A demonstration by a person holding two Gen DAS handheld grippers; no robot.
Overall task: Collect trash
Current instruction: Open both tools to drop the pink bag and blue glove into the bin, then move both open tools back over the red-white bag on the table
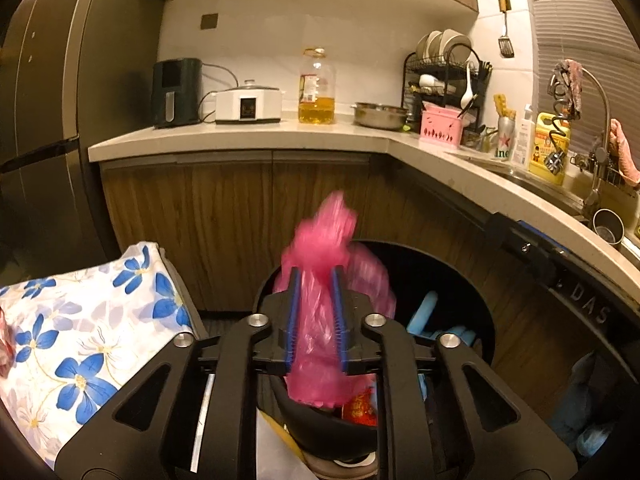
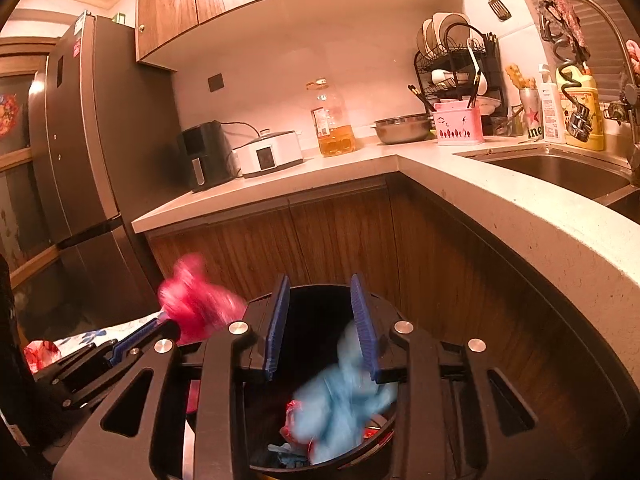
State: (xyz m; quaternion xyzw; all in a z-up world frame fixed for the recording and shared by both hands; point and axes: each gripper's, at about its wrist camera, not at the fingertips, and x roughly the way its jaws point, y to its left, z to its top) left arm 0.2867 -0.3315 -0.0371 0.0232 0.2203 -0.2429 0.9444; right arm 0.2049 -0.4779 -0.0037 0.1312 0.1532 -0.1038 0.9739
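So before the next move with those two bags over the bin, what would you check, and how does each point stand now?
1. Pink bag between the left hand-held gripper pads: ok.
2. Pads pressing on it: cannot tell, blurred.
3. Pink bag over the black bin opening: ok.
4. Right hand-held gripper open, nothing between its pads: ok.
5. Blue bag inside the bin: ok, blurred.
6. Floral cloth apart from the bin mouth: ok.

right gripper jaws apart over black bin; blurred blue bag below; pink bag left.
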